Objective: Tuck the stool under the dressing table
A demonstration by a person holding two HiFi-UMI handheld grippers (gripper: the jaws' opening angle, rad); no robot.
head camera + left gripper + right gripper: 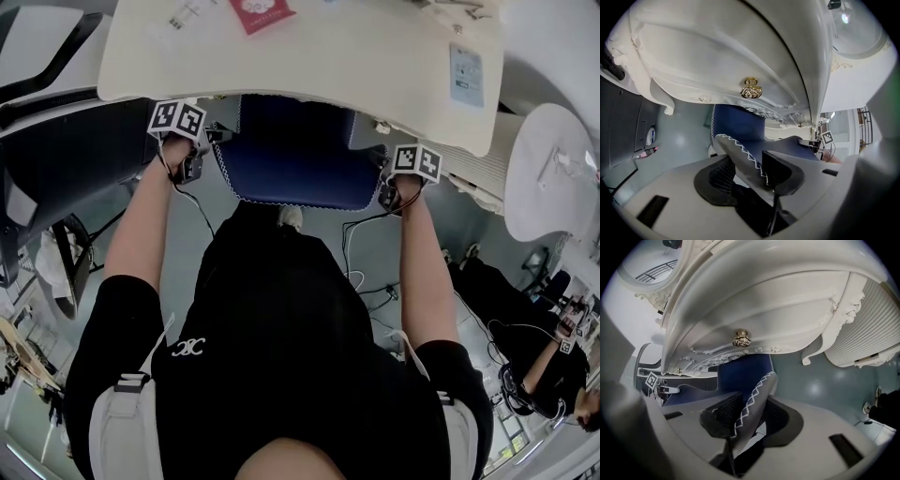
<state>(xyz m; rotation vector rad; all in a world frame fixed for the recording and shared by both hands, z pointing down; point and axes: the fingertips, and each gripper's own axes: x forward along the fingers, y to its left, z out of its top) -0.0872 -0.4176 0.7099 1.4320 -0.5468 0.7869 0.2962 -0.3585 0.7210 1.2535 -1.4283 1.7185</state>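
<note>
Half under the dressing table [309,56], the stool [295,150] is clamped by left gripper [192,167] and right gripper [387,194] (opposite seat edges).

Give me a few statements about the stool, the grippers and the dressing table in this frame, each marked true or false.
1. The left gripper is clamped on the stitched edge of the stool seat. True.
2. The right gripper is open and holds nothing. False: its jaws grip the opposite stitched edge of the seat.
3. The stool seat is red. False: it is dark blue with white stitching.
4. The far part of the seat lies under the top of the dressing table. True.
5. A gold-coloured knob sits on the table's front. True.
</note>
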